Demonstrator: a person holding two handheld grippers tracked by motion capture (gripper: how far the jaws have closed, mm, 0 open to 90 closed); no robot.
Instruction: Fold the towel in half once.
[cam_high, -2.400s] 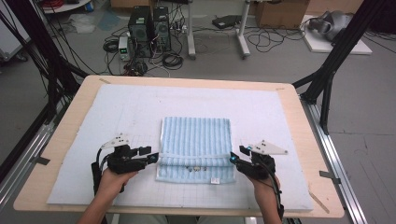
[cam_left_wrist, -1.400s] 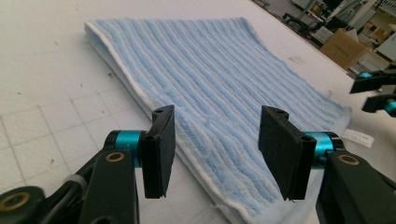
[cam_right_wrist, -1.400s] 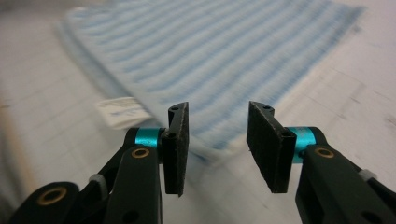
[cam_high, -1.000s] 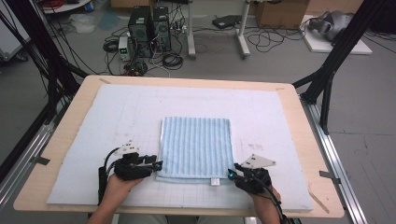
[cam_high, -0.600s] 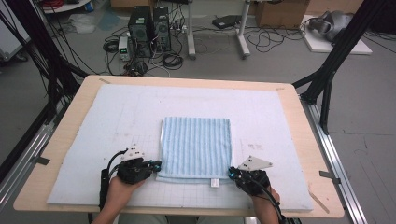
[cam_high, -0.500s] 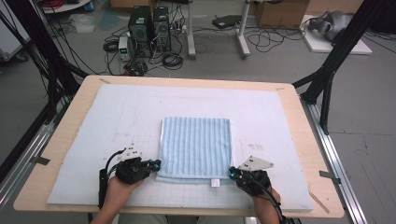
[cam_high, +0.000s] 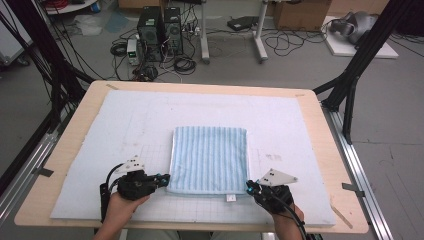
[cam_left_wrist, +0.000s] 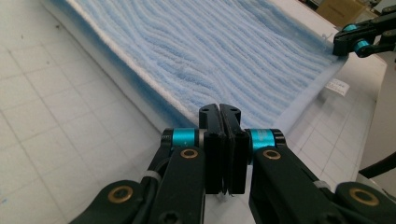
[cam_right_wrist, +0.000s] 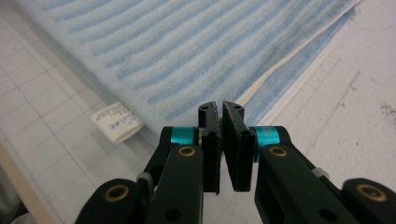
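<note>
My left gripper sits at the left, low over the bench. Its fingers are pressed tight together. I see no cloth between them. The tips just reach the near left corner of the towel, and the rest of the towel spreads out in front of them and to the right.

The towel is blue with pale stripes. It lies flat and folded on the soft mat, between my two grippers. It looks light, soft and floppy. It will bend and sag when I lift it, and it will not break. It is fluffy, so it should not slip out of a good pinch. The layers may come apart if I grab only the top one.

A small white tag pokes out from the near edge, just left of my right fingers.

My right gripper is at the near right corner. Its fingers are also shut, with only a thin crack at the tips and no cloth that I can see inside.

I think the best places to hold are these two near corners, with all the layers in the pinch. I would have to spread my fingers first.
</note>
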